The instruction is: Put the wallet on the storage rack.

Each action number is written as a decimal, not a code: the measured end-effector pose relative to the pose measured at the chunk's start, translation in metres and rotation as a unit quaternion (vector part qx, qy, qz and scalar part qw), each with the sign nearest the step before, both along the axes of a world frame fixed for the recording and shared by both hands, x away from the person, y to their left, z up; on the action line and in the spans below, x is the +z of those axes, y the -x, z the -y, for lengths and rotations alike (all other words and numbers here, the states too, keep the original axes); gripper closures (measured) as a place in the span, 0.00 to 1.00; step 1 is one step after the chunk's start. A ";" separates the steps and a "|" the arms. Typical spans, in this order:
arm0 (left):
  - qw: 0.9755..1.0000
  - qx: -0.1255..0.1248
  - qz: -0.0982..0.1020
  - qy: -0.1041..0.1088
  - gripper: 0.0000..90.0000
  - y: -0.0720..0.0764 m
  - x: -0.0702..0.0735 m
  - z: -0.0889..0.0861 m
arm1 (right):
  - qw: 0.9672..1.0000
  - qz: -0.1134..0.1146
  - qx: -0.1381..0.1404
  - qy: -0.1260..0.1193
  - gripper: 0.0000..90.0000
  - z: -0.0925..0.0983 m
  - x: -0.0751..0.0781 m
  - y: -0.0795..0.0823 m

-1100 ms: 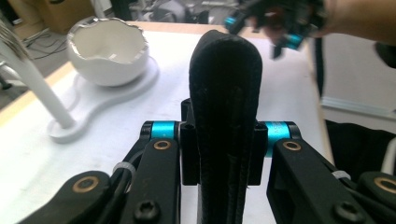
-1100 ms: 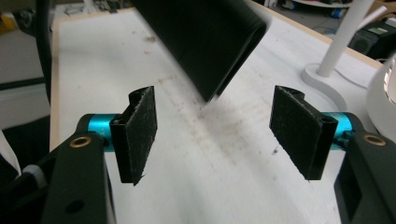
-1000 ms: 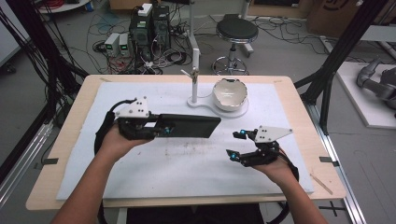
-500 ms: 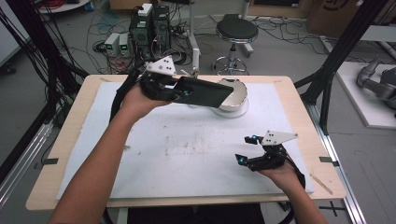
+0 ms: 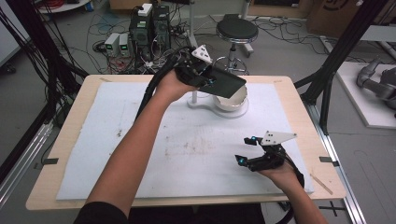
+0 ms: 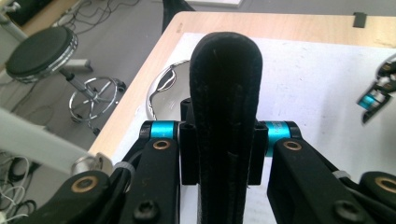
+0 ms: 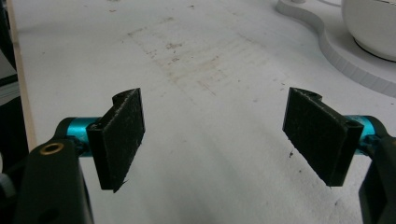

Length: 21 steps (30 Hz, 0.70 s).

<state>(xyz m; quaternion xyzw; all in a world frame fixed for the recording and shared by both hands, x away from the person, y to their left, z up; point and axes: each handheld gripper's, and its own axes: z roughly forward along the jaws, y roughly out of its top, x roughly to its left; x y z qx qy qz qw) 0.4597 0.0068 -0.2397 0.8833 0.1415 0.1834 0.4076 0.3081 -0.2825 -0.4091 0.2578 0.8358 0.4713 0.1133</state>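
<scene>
1. High view: the left gripper (image 5: 211, 80) is being held raised over the far part of the table (image 5: 60, 186), carrying a flat black pad (image 5: 225, 84) whose free end is hanging above the white bowl (image 5: 231, 99). The bowl is sitting on a white stand base (image 5: 205, 103) at the far edge of the white mat (image 5: 196, 144). The right gripper (image 5: 247, 150) is resting low over the near right part of the mat, well apart from the pad.

2. Left gripper view: the pad (image 6: 226, 107) is appearing edge-on, rising between the two jaws, with the bowl's rim (image 6: 161, 91) partly hidden behind it. A black stool (image 6: 39, 51) is standing on the floor beyond the table edge, and the other gripper (image 6: 376, 93) is entering at the right border.

3. Right gripper view: the stained mat (image 7: 196, 70) is lying between the two fingers (image 7: 122, 135), a detail too fine for the high view. The stand base (image 7: 336, 51) and bowl (image 7: 369, 23) are showing at the upper right.

4. Fingers: the left gripper's jaws are pinching the pad firmly from both sides. The right gripper's (image 7: 219, 135) jaws have just been opening and are standing spread wide, with nothing between them and touching nothing.
</scene>
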 end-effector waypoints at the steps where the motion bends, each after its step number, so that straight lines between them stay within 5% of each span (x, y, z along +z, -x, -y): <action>1: 1.000 0.004 -0.003 -0.003 0.82 -0.003 -0.003 0.002 | 1.000 0.001 0.001 -0.002 0.24 0.000 0.000 0.000; 10: 0.999 0.023 -0.023 -0.028 0.82 -0.022 -0.024 0.018 | 1.000 -0.002 -0.002 -0.008 0.24 0.003 -0.001 -0.002; 21: 0.997 0.031 -0.022 -0.061 0.82 -0.026 -0.026 0.038 | 1.000 -0.001 0.003 -0.009 0.24 0.000 0.000 -0.003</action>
